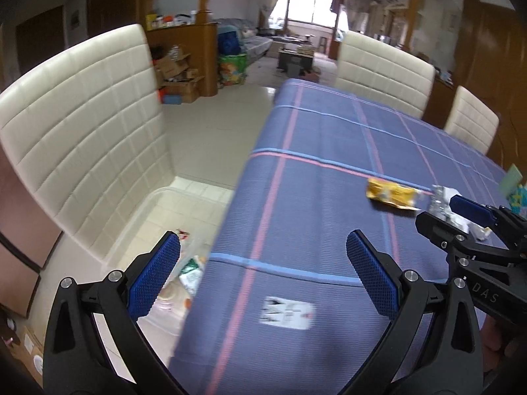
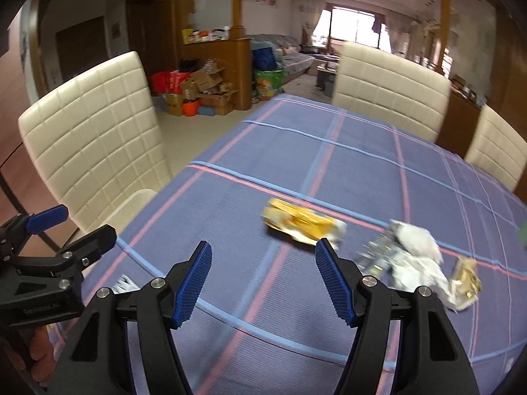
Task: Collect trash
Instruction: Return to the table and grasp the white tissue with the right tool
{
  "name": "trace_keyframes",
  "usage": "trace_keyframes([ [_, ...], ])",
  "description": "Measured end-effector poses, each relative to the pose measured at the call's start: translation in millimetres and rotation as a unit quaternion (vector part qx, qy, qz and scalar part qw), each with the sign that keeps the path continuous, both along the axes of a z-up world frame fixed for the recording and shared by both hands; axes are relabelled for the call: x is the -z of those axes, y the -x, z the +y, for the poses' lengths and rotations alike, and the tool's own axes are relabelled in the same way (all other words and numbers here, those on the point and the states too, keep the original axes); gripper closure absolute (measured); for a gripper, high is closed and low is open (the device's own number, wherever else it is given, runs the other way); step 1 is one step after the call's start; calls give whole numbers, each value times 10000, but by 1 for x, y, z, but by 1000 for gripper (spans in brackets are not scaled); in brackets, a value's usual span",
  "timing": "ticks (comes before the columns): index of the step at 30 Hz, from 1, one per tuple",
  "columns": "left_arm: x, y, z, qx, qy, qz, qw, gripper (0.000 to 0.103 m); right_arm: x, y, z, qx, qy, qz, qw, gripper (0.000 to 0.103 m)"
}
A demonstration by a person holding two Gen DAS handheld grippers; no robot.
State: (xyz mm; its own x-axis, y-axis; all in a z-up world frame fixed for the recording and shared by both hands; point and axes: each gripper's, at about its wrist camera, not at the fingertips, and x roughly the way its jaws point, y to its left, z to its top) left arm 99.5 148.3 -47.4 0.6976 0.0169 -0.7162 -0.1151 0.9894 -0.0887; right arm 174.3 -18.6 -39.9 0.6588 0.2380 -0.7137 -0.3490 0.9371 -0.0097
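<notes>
Both claws hang over the bench (image 2: 362, 171), which wears a blue cloth w/ pink and light-blue stripes. The left claw (image 1: 263, 276) stands w/ jaws wide apart, nothing between the blue pads; it sits right at the bench's left edge, one finger over the cloth, the other over the floor side. The right claw (image 2: 263, 279) is also apart, pads empty, aimed down at the cloth.

Trash on the bench: a yellow wrapper (image 2: 301, 223) lies flat just beyond the right claw's right fingertip, not touching it as far as I can tell (motion blur makes the gap hard to read). To its right is a crumpled white paper wad (image 2: 415, 247) w/ a clear, shiny bit of packaging (image 2: 378, 253) against its left side, and a small gold-ish wrapper (image 2: 466, 278) at the wad's far right. Nearer the left claw, a white printed slip (image 1: 286, 312) lies flat on the cloth, between that claw's fingers in the left wrist view.

Below the bench's left edge, on the tiled floor, sits a clear plastic bin (image 1: 184, 194) w/ a few scraps already inside, incl. a green-and-white packet (image 1: 191, 273). A cream padded chair (image 1: 82, 138) stands just behind the bin; two more cream chairs (image 2: 392, 89) line the bench's far side. Living room beyond is blurred.
</notes>
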Motion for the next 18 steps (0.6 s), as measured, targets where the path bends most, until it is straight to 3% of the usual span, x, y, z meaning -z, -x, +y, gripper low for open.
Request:
trace_keyframes([
  [10,15,-47,-100,933,-249,306,9949,3,26,-17,-120,1140,-28,310,9930,39],
  [18,27,-89,-145,1168,-701,445,9897,3,40,-41,-144,1251,8,414,9913,39],
])
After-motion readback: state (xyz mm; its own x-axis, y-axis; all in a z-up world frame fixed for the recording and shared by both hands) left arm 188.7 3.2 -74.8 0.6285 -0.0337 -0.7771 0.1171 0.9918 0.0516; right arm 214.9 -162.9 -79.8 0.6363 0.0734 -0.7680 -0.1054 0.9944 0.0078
